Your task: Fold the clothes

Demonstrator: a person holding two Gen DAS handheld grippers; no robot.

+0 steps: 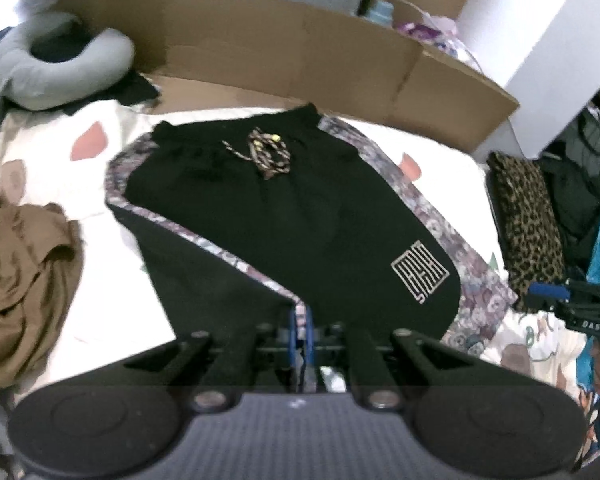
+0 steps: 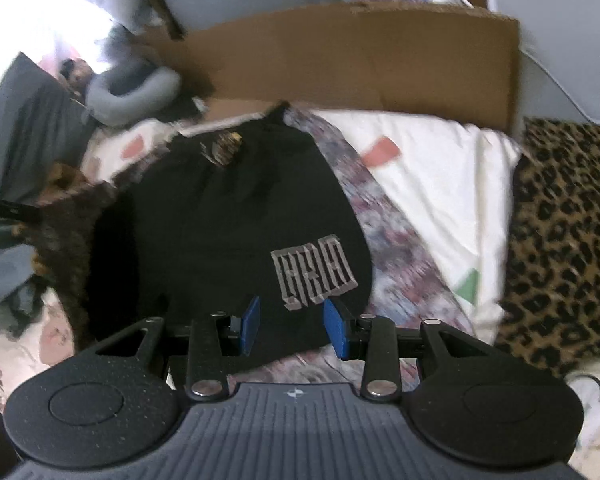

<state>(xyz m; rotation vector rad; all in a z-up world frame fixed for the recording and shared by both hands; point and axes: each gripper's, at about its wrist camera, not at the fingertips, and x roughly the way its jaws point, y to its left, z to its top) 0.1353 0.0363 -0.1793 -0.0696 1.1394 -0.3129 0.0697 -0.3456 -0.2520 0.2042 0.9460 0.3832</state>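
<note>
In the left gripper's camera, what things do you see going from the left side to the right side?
Brown shirt → black shorts → leopard-print cloth → right gripper, at the right edge.

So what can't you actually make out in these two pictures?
- Left view: the shorts' near hem, hidden behind the left gripper.
- Left view: the right gripper, cut off by the edge.
- Right view: the drawstring, blurred.
- Right view: the brown garment, smeared and partly hidden.

Black shorts with floral side stripes, white patterned bedsheet, leopard-print cloth, brown garment
</note>
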